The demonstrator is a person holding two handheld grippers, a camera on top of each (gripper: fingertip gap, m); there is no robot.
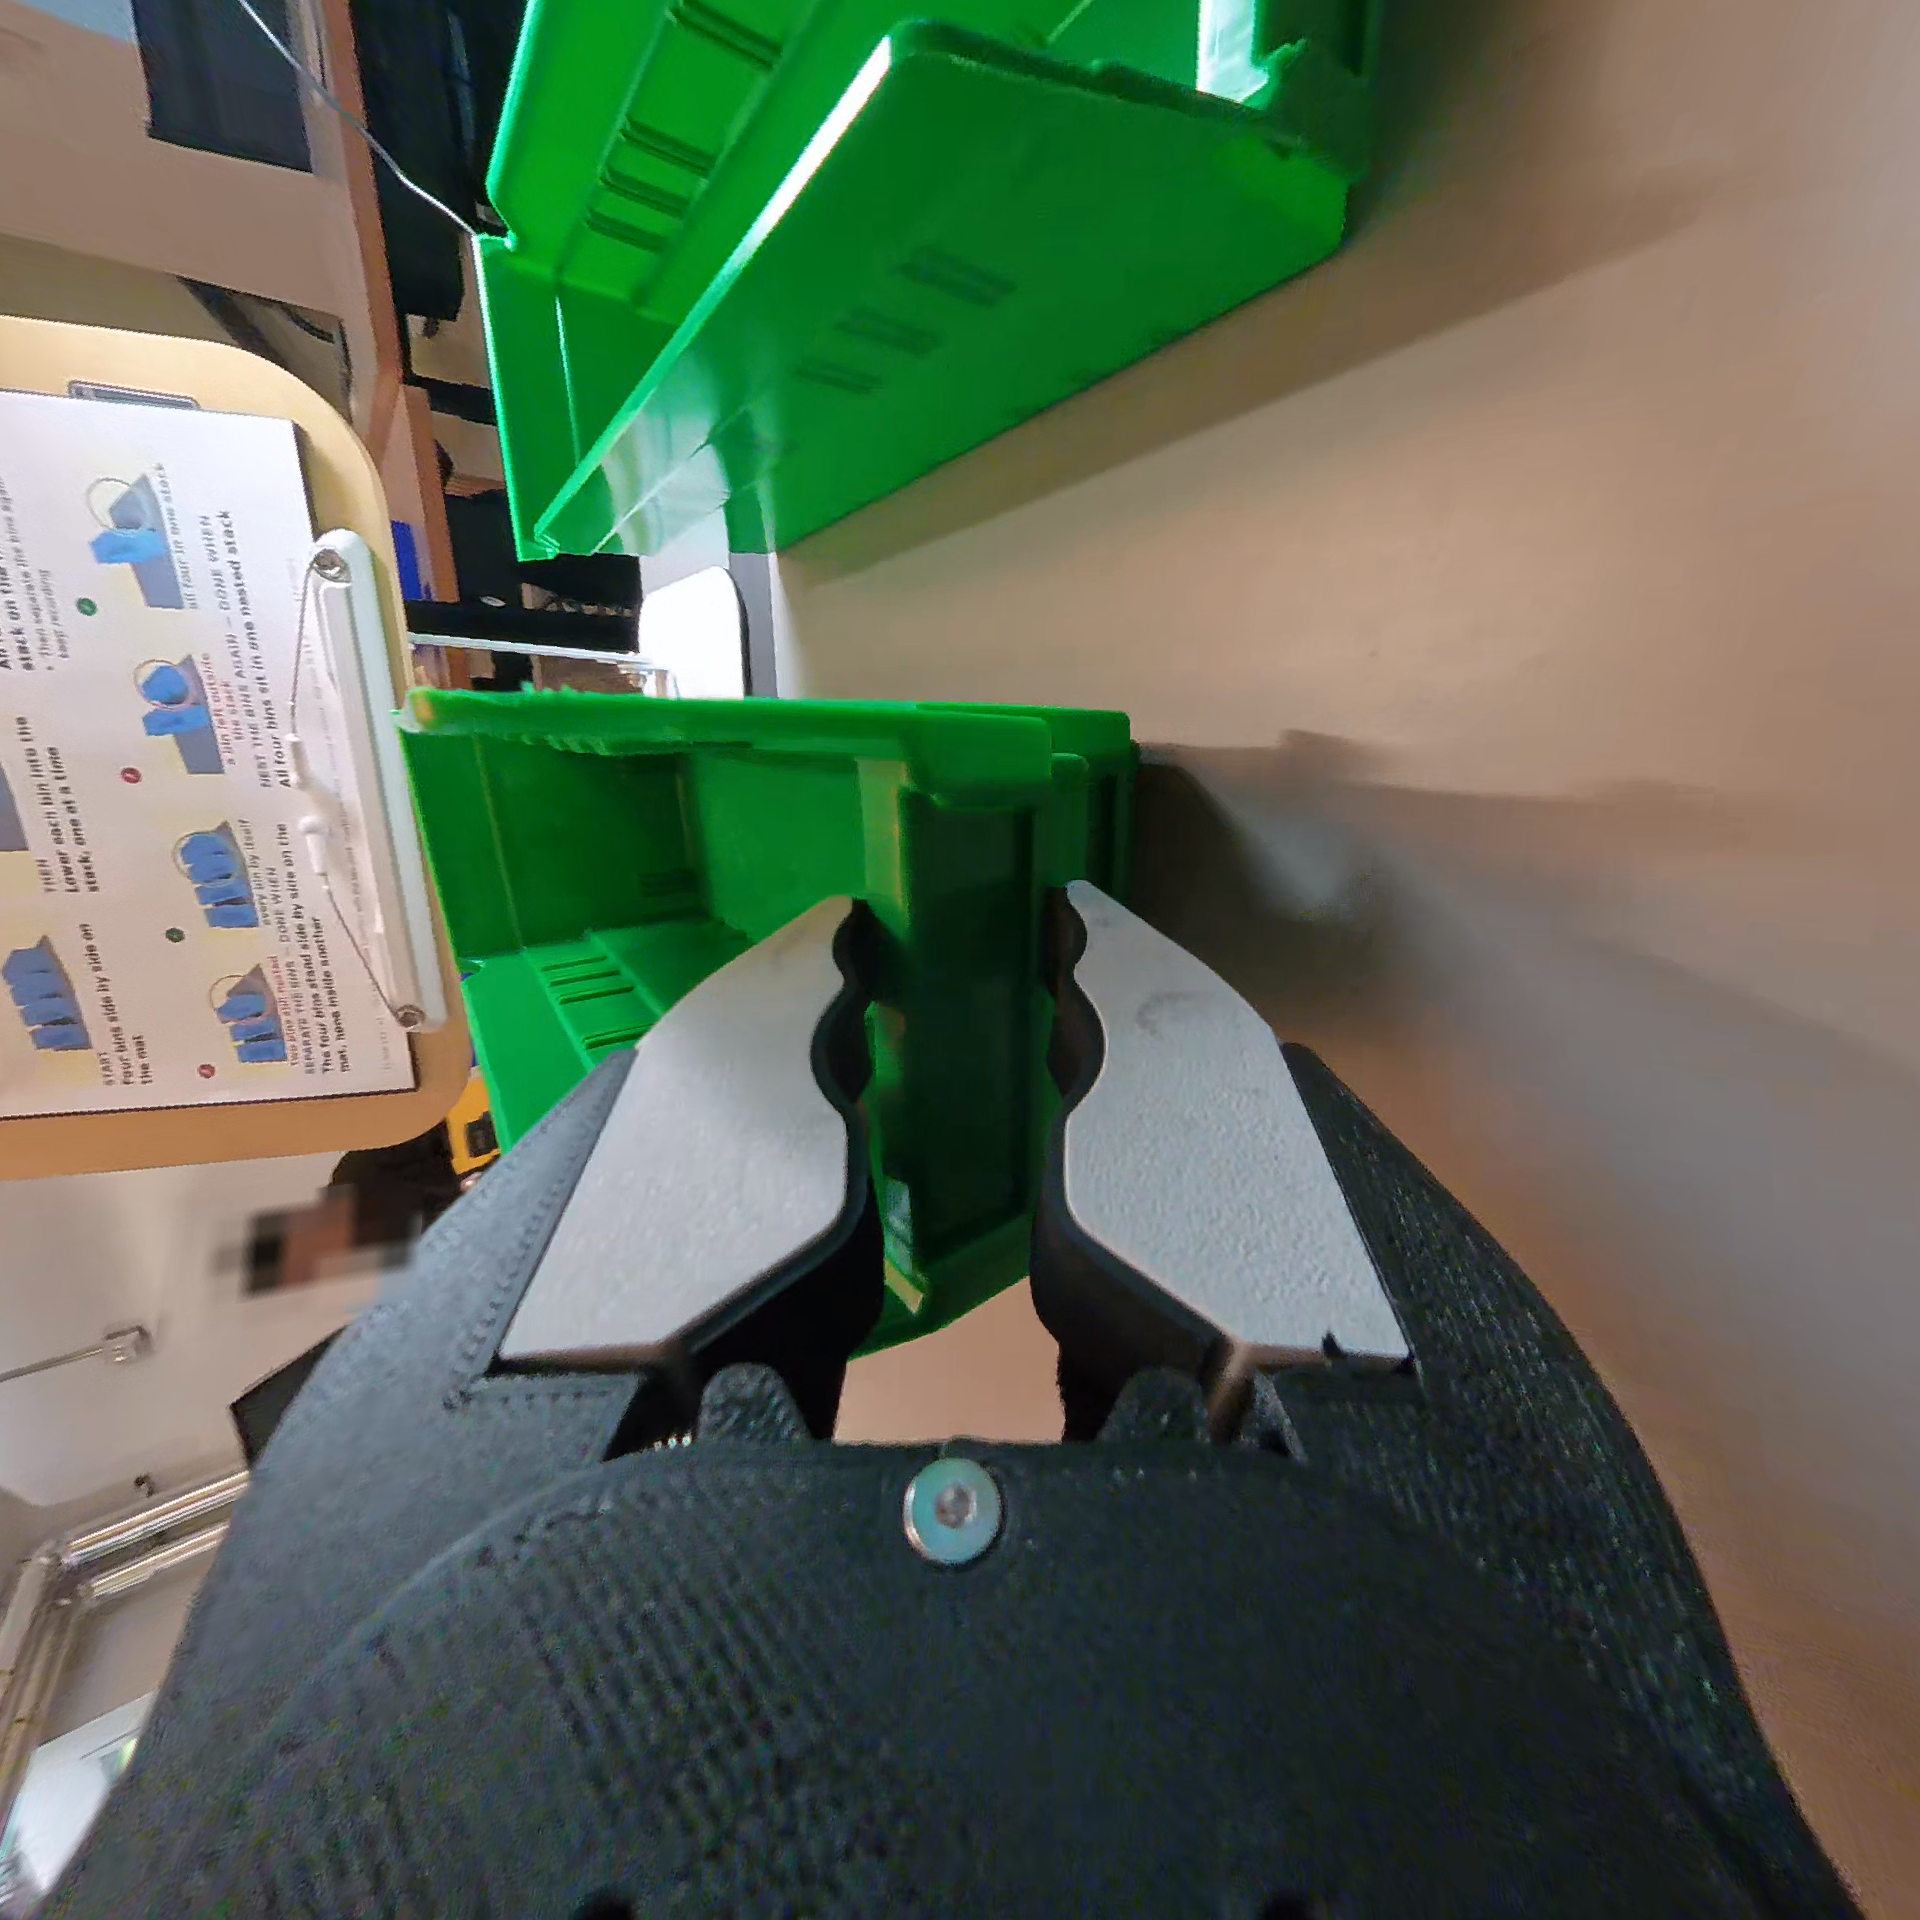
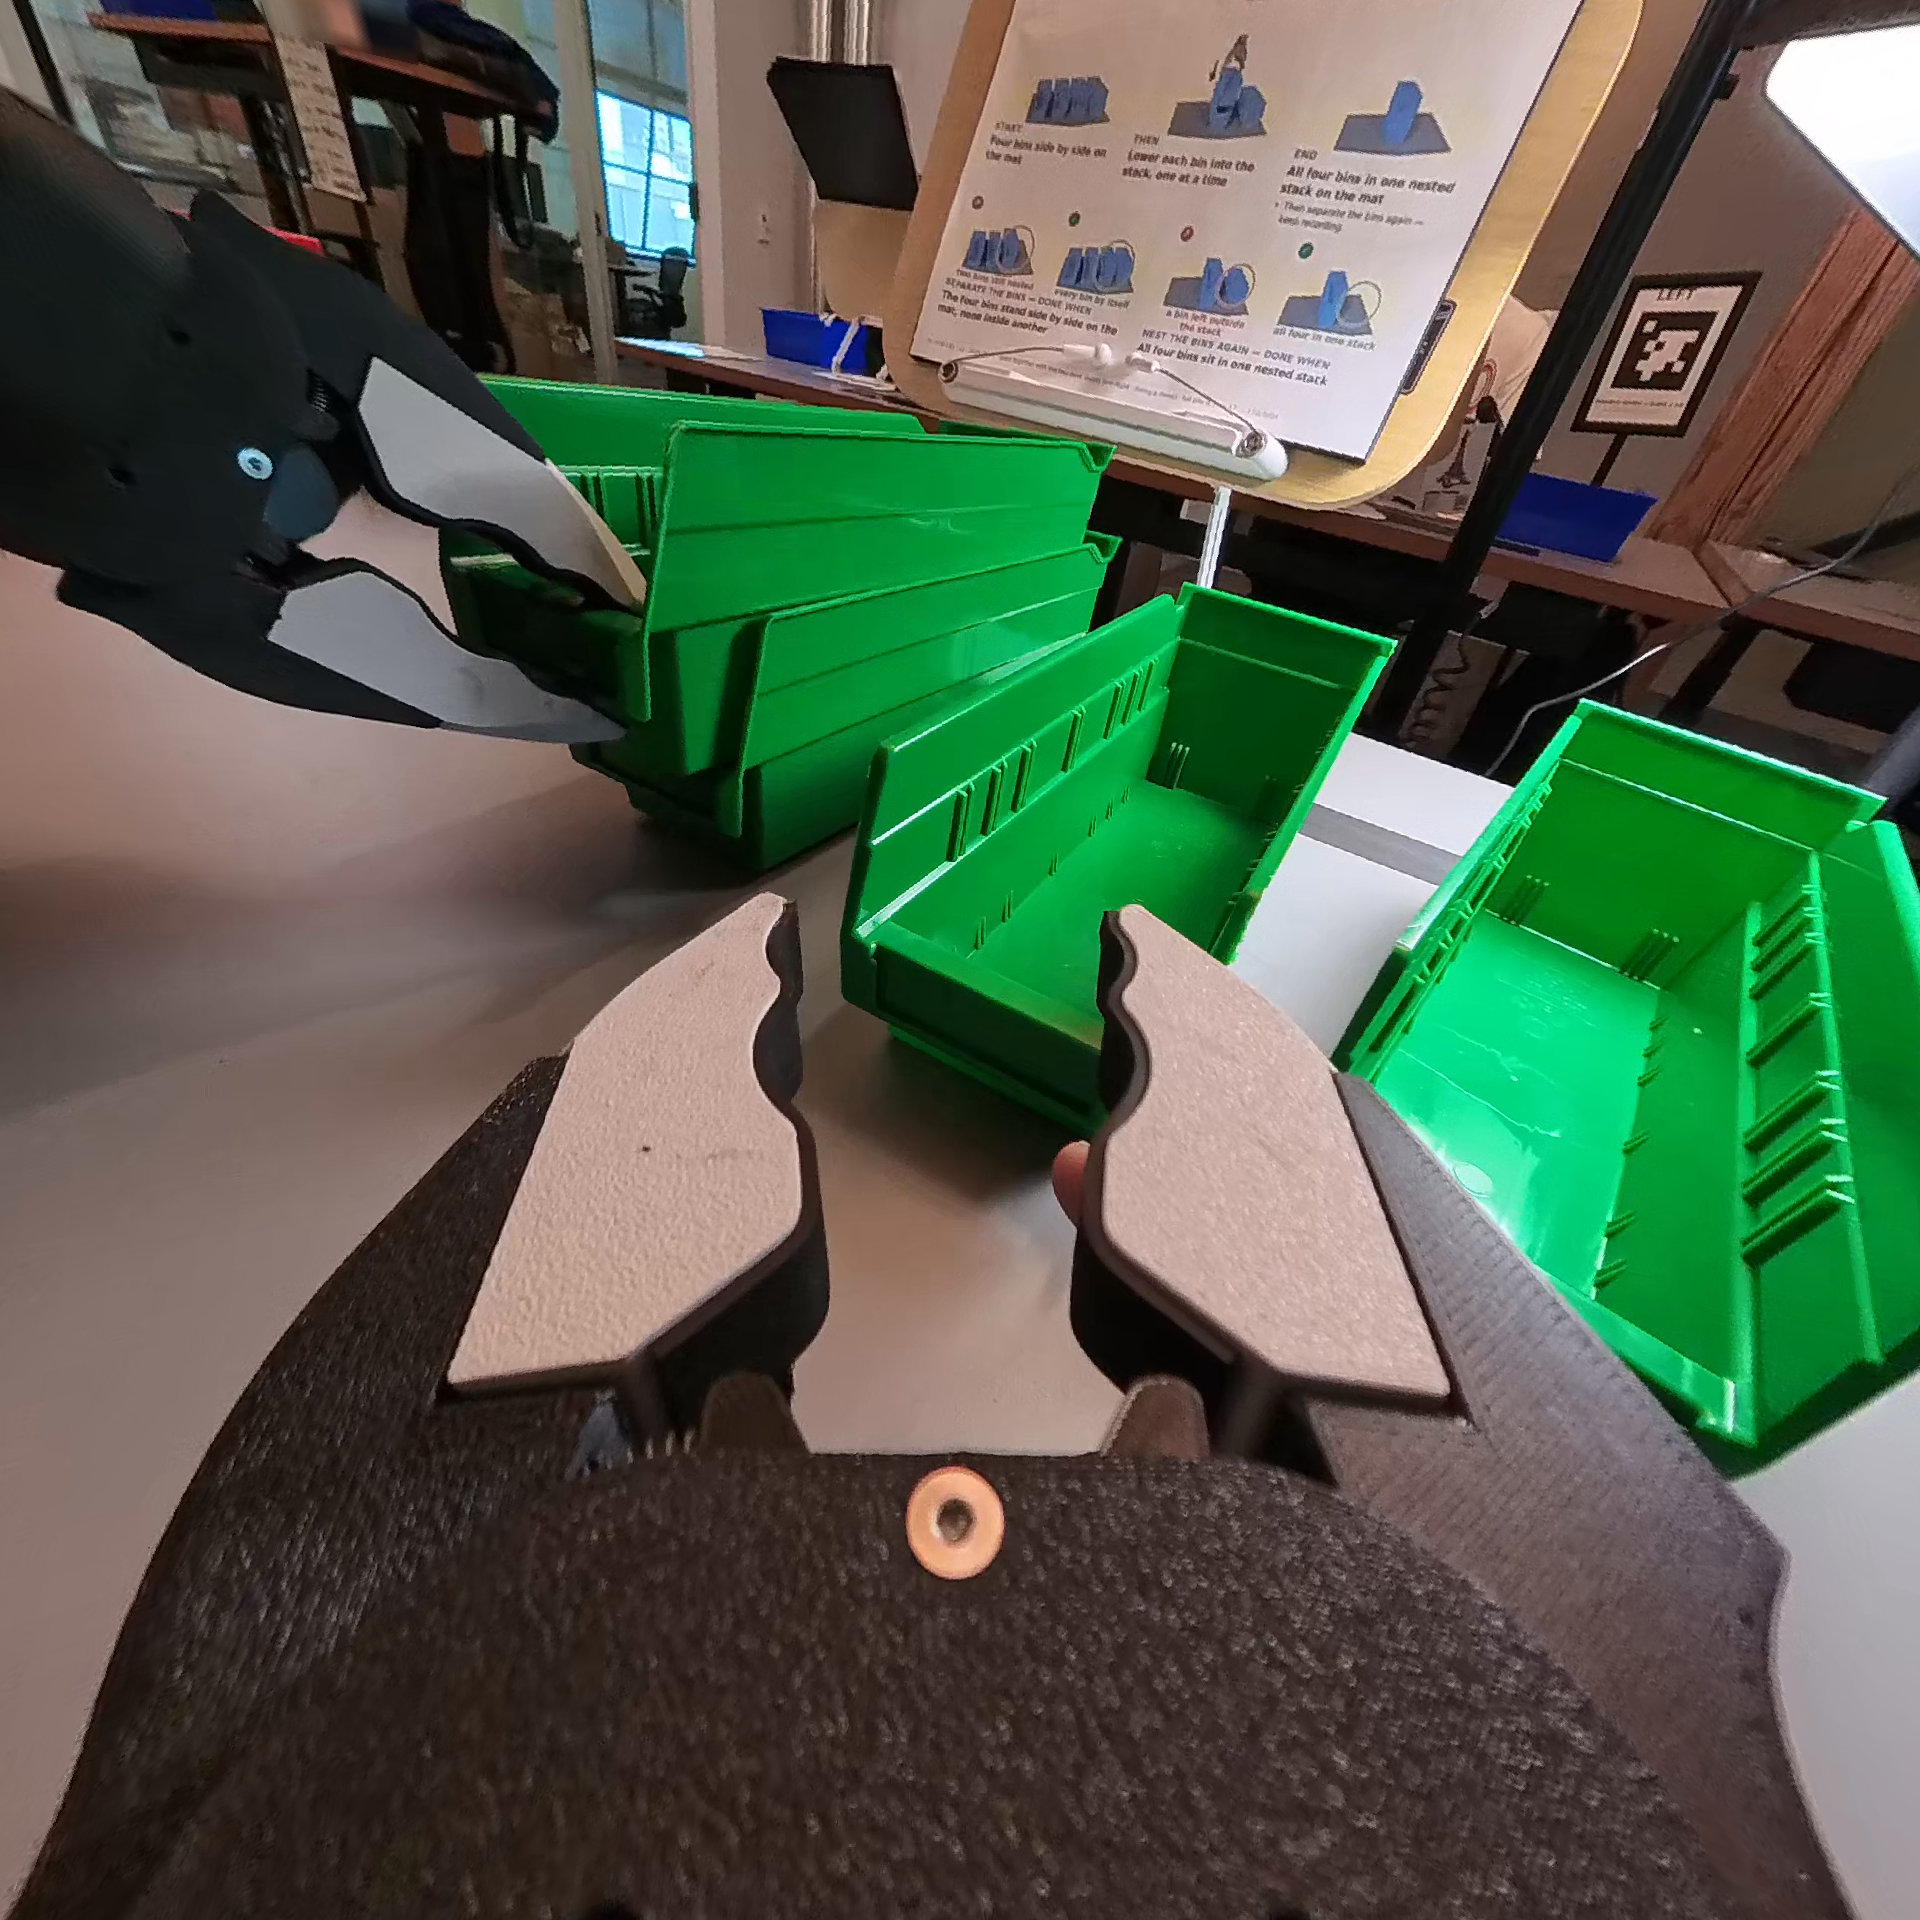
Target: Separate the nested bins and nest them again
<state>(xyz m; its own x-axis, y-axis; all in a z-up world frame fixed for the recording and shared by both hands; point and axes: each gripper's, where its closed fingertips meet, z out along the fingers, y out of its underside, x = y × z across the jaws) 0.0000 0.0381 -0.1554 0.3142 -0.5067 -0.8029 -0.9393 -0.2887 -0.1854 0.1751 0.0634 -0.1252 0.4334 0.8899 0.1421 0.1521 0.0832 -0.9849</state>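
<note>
Bins: two nested (image 2: pixel 831 623), two single (image 2: pixel 1081 862)

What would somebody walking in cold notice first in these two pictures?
Bright green bins on a pale table: a nested stack at the back left, a single bin in the middle, another at the right. The left gripper is clamped on the front end of the stack, while the right gripper hangs open and empty in front of the middle bin. Behind them, an instruction sheet stands on a wooden board.
</note>
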